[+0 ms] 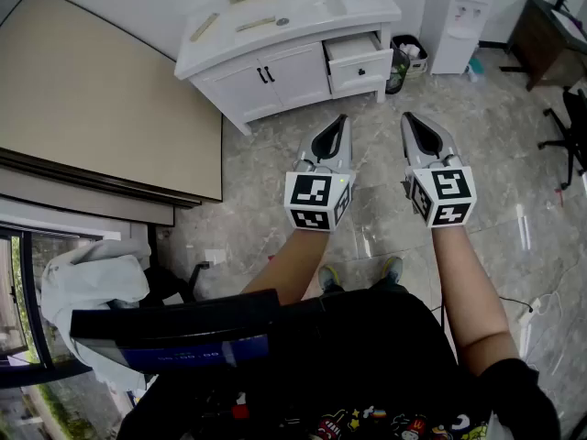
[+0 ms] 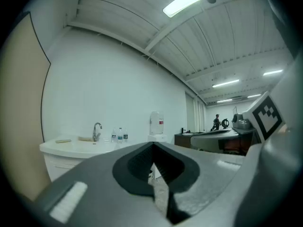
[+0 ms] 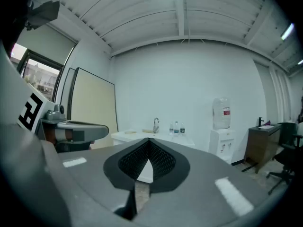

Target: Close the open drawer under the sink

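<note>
Two grey, tapered tools are out front, well short of the vanity (image 1: 295,18). The left gripper (image 1: 341,123) and right gripper (image 1: 407,119) each have their jaws pressed together on nothing. The drawer (image 1: 359,60) sits at the vanity's right end, pulled out, white and boxy with a dark handle. The glossy grey marbled floor (image 1: 275,159) spreads below the vanity. A white water dispenser (image 1: 456,16) stands right of it and a broad beige panel (image 1: 101,99) left of it.
</note>
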Action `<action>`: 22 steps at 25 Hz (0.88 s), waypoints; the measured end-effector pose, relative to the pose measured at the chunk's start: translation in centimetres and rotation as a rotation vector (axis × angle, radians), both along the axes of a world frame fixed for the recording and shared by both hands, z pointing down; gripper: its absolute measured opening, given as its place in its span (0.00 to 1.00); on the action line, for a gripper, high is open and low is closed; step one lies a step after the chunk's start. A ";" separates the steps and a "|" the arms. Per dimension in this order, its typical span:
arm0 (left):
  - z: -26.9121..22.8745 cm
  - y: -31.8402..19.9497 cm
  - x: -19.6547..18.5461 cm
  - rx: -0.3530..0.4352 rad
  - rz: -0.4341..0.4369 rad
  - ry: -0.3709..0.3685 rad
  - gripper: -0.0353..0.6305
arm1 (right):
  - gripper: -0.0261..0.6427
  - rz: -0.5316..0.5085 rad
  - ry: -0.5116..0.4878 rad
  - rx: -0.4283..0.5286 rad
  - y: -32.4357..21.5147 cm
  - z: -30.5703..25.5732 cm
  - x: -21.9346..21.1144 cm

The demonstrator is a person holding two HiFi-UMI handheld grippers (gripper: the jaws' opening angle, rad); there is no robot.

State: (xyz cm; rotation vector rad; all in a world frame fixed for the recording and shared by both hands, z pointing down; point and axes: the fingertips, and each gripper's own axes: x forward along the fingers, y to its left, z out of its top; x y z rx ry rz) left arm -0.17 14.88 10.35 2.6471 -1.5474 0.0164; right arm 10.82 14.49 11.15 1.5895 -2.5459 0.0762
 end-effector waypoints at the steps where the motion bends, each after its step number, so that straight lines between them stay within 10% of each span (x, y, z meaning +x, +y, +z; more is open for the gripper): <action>1: 0.1 -0.3 0.7 0.000 -0.003 0.003 0.05 | 0.07 -0.004 0.001 0.000 -0.1 0.2 0.6; 12: 2.0 -4.6 7.3 -0.007 -0.077 -0.007 0.05 | 0.07 -0.089 -0.014 0.008 -4.9 2.7 7.5; 22: 6.7 -19.0 1.9 -0.058 0.009 -0.033 0.05 | 0.07 -0.043 -0.028 -0.058 -18.5 9.3 1.6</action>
